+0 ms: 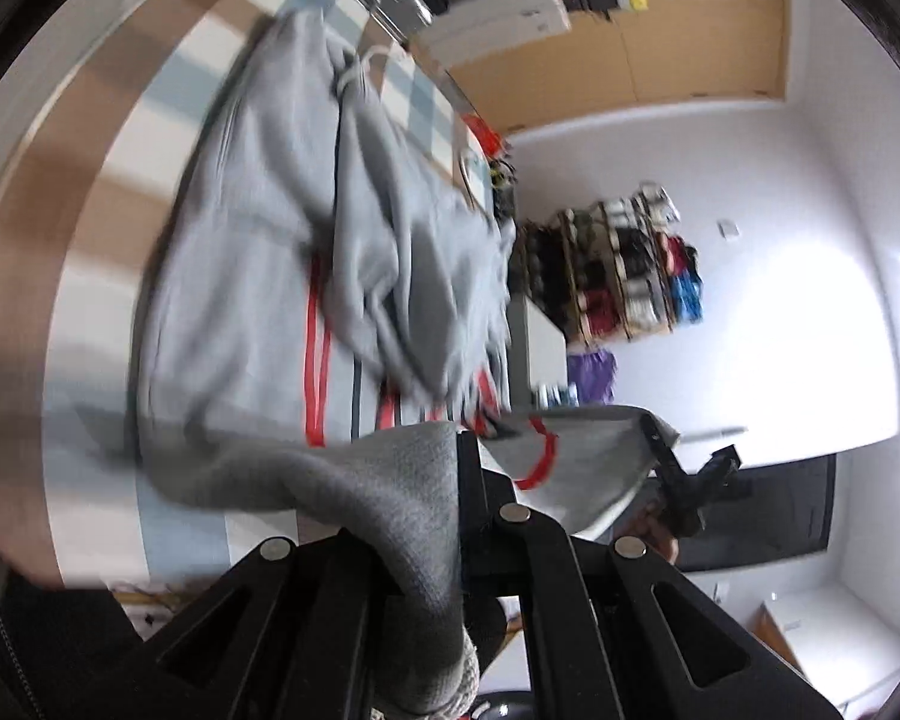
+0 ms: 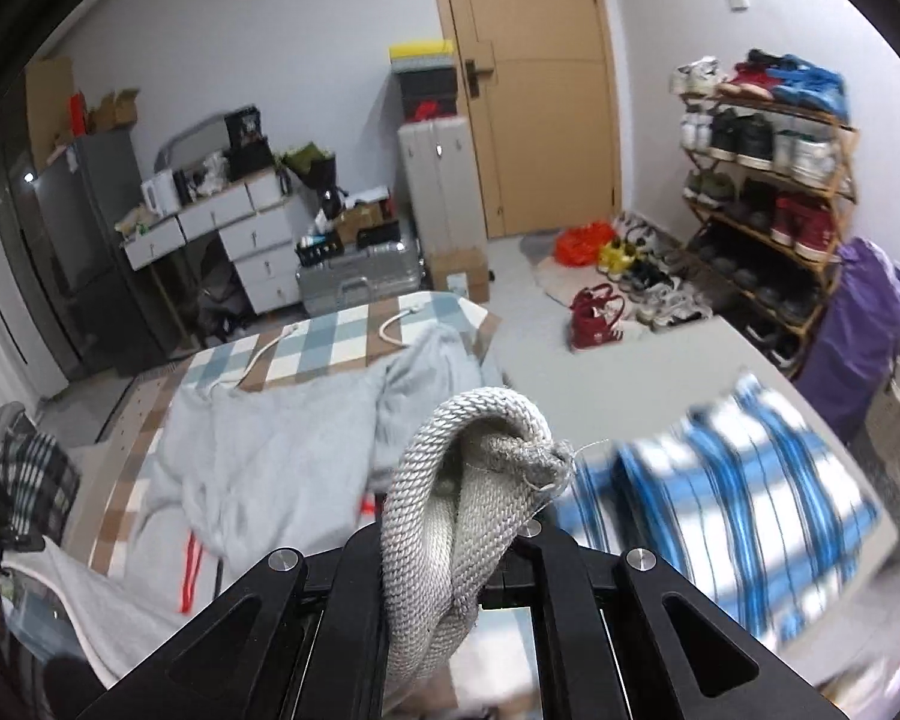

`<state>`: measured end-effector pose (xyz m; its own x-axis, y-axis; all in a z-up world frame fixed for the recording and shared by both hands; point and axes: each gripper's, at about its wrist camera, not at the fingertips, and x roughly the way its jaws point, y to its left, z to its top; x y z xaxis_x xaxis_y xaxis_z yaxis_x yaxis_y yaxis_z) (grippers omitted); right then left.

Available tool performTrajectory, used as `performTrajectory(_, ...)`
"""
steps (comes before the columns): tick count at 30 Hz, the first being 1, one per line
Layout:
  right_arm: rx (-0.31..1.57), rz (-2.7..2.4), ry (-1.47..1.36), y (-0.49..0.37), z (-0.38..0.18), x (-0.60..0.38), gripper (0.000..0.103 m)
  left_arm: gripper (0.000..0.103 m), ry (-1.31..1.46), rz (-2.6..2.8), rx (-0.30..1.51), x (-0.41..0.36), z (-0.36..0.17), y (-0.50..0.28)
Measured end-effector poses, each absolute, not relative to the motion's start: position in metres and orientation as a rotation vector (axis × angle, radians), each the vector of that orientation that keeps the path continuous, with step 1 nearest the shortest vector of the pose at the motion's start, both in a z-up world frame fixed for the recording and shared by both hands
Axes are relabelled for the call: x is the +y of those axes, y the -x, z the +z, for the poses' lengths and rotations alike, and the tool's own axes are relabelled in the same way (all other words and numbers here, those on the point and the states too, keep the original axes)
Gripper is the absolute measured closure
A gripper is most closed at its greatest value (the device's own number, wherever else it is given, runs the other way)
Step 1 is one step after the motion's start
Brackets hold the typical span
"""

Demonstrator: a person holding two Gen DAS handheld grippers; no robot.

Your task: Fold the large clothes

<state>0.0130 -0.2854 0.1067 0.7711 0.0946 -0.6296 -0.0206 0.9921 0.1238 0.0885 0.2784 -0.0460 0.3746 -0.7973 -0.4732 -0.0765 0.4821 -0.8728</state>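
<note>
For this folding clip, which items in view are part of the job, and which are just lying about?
In the job:
- grey garment
- left gripper, shut on the garment
- right gripper, shut on its ribbed hem

Lying about:
- blue striped cloth
- shoe rack
- red bag
- silver suitcase

Pale grey garment (image 2: 270, 450) with red stripes on a bedspread (image 2: 330, 336) checked in blue, white and tan; a blue-and-white striped cloth (image 2: 738, 498) beside it, a tan door (image 2: 546, 90) and purple bag (image 2: 858, 324) behind
</note>
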Motion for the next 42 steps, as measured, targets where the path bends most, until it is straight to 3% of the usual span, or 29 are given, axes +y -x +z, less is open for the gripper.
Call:
performTrajectory(5, 0.757, -0.003, -0.105, -0.122, 0.117, -0.268, 0.099, 0.103, 0.931, -0.438, 1.16, 0.285, -0.023, -0.185)
performTrajectory(11, 0.918, -0.118, -0.074, -0.245, 0.071, -0.259, 0.099, 0.103, 0.981, -0.378, 1.226, 0.282, -0.043, -0.275)
performTrajectory(18, 1.123, -0.224, -0.038, -0.356, -0.015, -0.255, 0.099, 0.103, 1.08, -0.308, 1.233, 0.314, -0.067, -0.327)
performTrajectory(22, 1.222, -0.206, -0.082, -0.395, -0.048, -0.261, 0.098, 0.103, 1.201, -0.238, 1.33, 0.333, -0.118, -0.335)
performTrajectory(25, 1.287, -0.203, -0.149, -0.41, -0.072, -0.269, 0.091, 0.102, 1.309, -0.198, 1.34, 0.35, -0.142, -0.331)
performTrajectory(26, 1.288, -0.187, -0.179, -0.412, -0.075, -0.273, 0.088, 0.096, 1.317, -0.191, 1.347, 0.354, -0.145, -0.329)
performTrajectory(27, 1.251, -0.192, -0.195, -0.411, -0.071, -0.277, 0.087, 0.075, 1.292, -0.184, 1.334, 0.357, -0.141, -0.326)
performTrajectory(28, 1.22, -0.195, -0.198, -0.41, -0.065, -0.279, 0.081, 0.059, 1.259, -0.195, 1.294, 0.36, -0.132, -0.322)
performTrajectory(29, 1.178, -0.182, -0.197, -0.409, -0.054, -0.282, 0.063, 0.037, 1.25, -0.214, 1.25, 0.363, -0.121, -0.318)
performTrajectory(30, 1.128, -0.176, -0.206, -0.404, -0.041, -0.286, 0.051, 0.027, 1.25, -0.21, 1.196, 0.368, -0.109, -0.31)
performTrajectory(31, 1.087, -0.175, -0.212, -0.4, -0.032, -0.286, 0.032, 0.023, 1.238, -0.186, 1.157, 0.372, -0.097, -0.304)
performTrajectory(34, 0.98, -0.142, -0.197, -0.381, 0.002, -0.287, 0.025, 0.02, 1.14, -0.104, 1.123, 0.373, -0.066, -0.273)
performTrajectory(38, 0.908, 0.003, -0.148, -0.326, 0.035, -0.264, 0.006, 0.02, 0.977, -0.2, 1.208, 0.333, -0.053, -0.225)
performTrajectory(42, 0.923, 0.201, 0.004, -0.248, 0.024, -0.215, 0.003, 0.02, 0.845, -0.213, 1.288, 0.295, -0.068, -0.157)
